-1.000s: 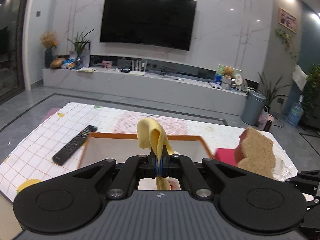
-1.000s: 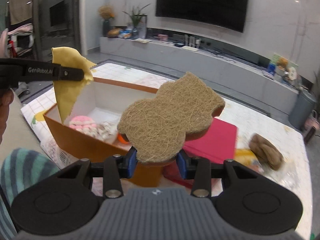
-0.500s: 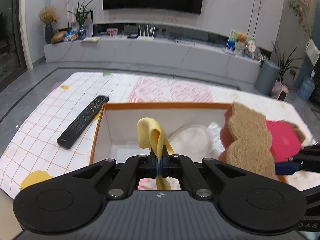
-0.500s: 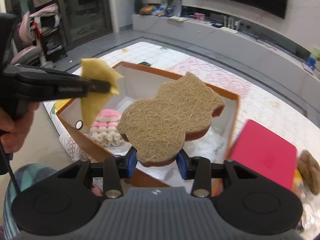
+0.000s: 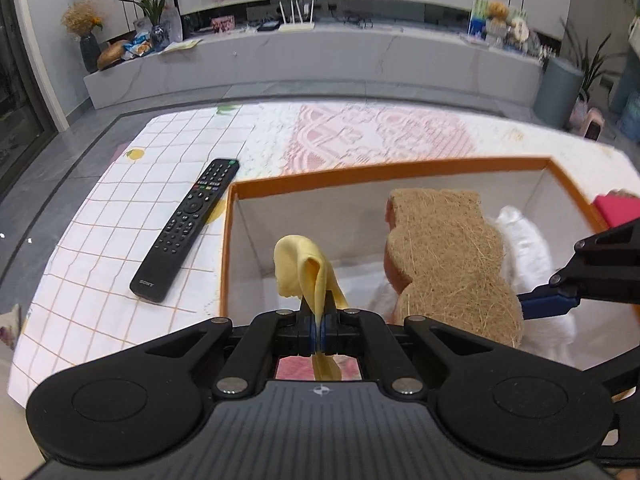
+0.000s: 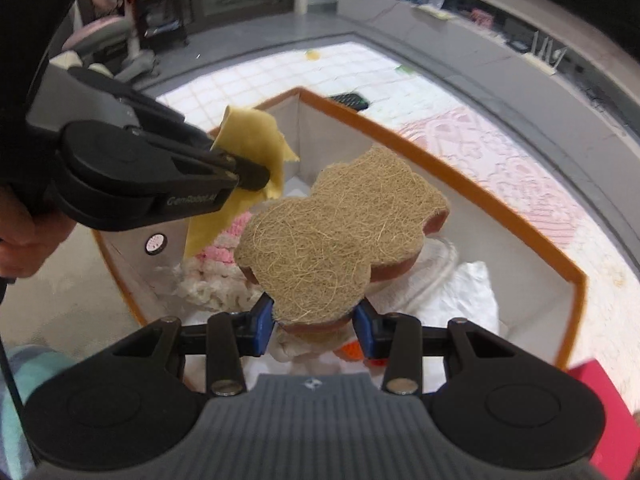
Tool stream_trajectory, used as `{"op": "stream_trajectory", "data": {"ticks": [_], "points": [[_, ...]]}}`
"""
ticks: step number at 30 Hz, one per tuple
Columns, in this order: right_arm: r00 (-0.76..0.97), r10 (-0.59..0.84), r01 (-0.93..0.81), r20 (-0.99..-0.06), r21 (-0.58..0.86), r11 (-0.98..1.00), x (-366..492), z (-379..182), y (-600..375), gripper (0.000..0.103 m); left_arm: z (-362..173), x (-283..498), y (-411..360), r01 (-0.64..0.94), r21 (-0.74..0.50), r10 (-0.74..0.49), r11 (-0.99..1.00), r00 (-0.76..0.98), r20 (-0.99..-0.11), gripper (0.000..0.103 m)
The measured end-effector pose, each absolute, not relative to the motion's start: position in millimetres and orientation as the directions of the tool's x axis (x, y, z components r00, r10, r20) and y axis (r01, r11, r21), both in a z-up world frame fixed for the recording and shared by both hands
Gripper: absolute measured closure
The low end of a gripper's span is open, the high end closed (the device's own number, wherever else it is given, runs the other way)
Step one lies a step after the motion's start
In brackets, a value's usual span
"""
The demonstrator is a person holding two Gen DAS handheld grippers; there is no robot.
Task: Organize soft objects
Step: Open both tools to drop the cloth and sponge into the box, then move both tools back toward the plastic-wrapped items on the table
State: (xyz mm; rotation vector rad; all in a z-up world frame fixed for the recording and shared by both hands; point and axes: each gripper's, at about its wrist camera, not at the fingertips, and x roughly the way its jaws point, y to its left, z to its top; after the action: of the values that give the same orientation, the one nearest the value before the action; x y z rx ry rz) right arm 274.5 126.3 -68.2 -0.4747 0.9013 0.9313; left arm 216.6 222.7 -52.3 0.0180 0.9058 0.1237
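My left gripper [image 5: 319, 312] is shut on a thin yellow cloth [image 5: 306, 270], which hangs over the near left part of the orange-rimmed white box [image 5: 384, 170]. In the right wrist view the same cloth [image 6: 250, 148] shows pinched at the left gripper [image 6: 256, 176]. My right gripper [image 6: 314, 322] is shut on a brown fibre sponge [image 6: 340, 228] with a reddish underside, held above the box [image 6: 460, 176] interior. The sponge [image 5: 448, 256] sits to the right of the cloth. Inside the box lie a pink-and-white knitted piece [image 6: 224, 256], a white cloth [image 6: 464, 292] and something orange [image 6: 352, 350].
A black remote control [image 5: 186, 230] lies on the checked tablecloth [image 5: 120, 216] left of the box. A red flat object [image 6: 604, 412] lies right of the box. A hand [image 6: 24, 240] holds the left gripper. A grey TV bench [image 5: 320, 56] stands beyond the table.
Both grippers have come down and forward over the box. The sponge moved from beside the box to above its inside. The cloth now hangs lower, within the box rim.
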Motion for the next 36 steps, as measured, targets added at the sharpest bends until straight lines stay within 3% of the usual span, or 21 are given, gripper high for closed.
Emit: {"op": "stream_trajectory", "data": {"ticks": [12, 14, 16, 19, 24, 36], "points": [[0.199, 0.433, -0.866, -0.879, 0.049, 0.497, 292.0, -99.2, 145.9, 0.06, -65.0, 226.4, 223.4, -0.075, 0.117, 0.139, 0.99, 0.583, -0.8, 0.097], [0.196, 0.437, -0.863, -0.878, 0.057, 0.502, 292.8, -98.6, 145.1, 0.058, -65.0, 225.3, 221.2, -0.068, 0.138, 0.152, 0.988, 0.584, -0.798, 0.091], [0.197, 0.44, -0.859, -0.876, 0.062, 0.508, 293.4, -97.2, 144.7, 0.056, -63.8, 223.4, 220.0, -0.064, 0.143, 0.153, 0.988, 0.591, -0.792, 0.077], [0.195, 0.454, -0.855, -0.87, 0.076, 0.513, 292.6, -92.8, 141.9, 0.046, -60.7, 220.3, 220.8, -0.075, 0.14, 0.156, 0.987, 0.602, -0.783, 0.06], [0.226, 0.464, -0.847, -0.856, 0.062, 0.528, 283.2, -81.5, 134.6, 0.041, -50.8, 210.3, 220.3, -0.098, 0.131, 0.163, 0.987, 0.62, -0.768, 0.06], [0.314, 0.518, -0.79, -0.796, 0.083, 0.608, 236.5, -45.2, 92.4, 0.039, -15.0, 162.0, 183.7, -0.071, 0.084, 0.11, 0.994, 0.717, -0.689, 0.06]]}}
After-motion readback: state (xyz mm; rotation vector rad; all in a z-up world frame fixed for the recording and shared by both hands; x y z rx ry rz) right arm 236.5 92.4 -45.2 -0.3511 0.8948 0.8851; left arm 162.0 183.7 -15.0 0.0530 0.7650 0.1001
